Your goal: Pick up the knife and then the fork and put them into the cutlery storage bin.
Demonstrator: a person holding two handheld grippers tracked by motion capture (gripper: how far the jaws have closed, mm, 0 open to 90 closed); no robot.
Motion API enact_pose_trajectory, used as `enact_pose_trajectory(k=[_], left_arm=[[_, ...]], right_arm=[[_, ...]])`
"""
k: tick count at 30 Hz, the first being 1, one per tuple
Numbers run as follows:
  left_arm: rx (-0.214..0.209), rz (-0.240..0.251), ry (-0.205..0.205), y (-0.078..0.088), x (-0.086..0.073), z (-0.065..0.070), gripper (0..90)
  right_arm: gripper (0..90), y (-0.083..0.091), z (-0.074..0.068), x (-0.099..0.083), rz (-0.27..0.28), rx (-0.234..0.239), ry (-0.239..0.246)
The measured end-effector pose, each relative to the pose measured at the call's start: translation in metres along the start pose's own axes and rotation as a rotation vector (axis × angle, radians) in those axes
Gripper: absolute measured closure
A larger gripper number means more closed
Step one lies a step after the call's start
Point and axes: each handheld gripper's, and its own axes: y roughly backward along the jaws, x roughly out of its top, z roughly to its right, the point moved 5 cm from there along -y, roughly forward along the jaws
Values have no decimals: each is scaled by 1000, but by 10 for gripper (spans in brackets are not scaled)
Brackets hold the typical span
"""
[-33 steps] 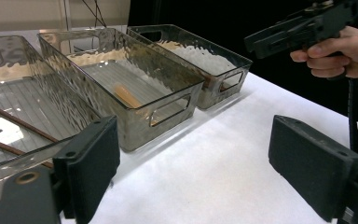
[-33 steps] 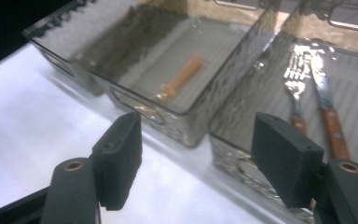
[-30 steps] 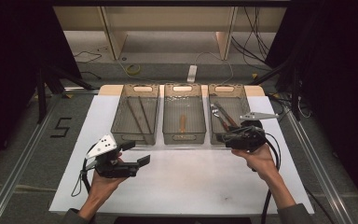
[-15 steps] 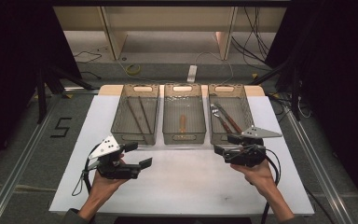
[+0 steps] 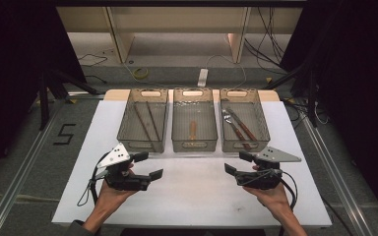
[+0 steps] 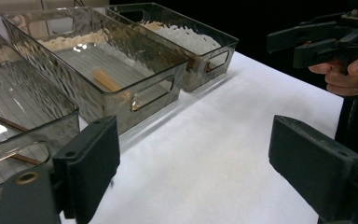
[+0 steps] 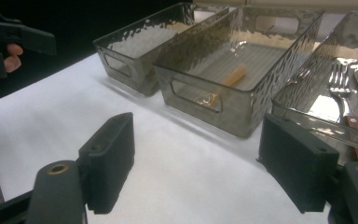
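Right gripper [image 5: 237, 163] has drawn back from the right tray [image 5: 262, 129] toward the person and now sits low over the white surface [image 5: 197, 196]; its fingers have just been opening and stand wide apart with nothing between them. Left gripper [image 5: 148, 165] has not shifted, fingers also spread and empty, pointed across at its partner.

Three clear trays lie side by side at the far edge. Left tray [image 5: 128, 129] holds two thin dark sticks [image 5: 146, 121]. Middle tray [image 5: 178, 129] holds one small orange piece [image 5: 193, 129]. Right tray holds a fork [image 7: 339, 88] and a knife [image 5: 242, 124] with brown handles, nearest the gripper that just came away from them.

Judgement: a sort-into-trays job, the cutlery drop looks finished, both hands parked between moves. No loose item visible on the bare surface.

To do this step well:
- keep both fingers fully open until over the next piece
- lift clear of tray rims before crossing; the walls are tall and see-through, easy to clip
- come down along a handle's length, not across it
- keep trailing cables off the tray fronts.
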Motion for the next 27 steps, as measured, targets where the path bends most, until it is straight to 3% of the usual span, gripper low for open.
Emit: enact_pose_trajectory(k=[8, 27], left_arm=[[-17, -27, -5, -3, -3, 2, 161], [-15, -24, -4, -2, -2, 1, 161]], right_arm=[[258, 5, -2, -6, 15, -14, 11], [238, 11, -4, -16, 34, -22, 8]])
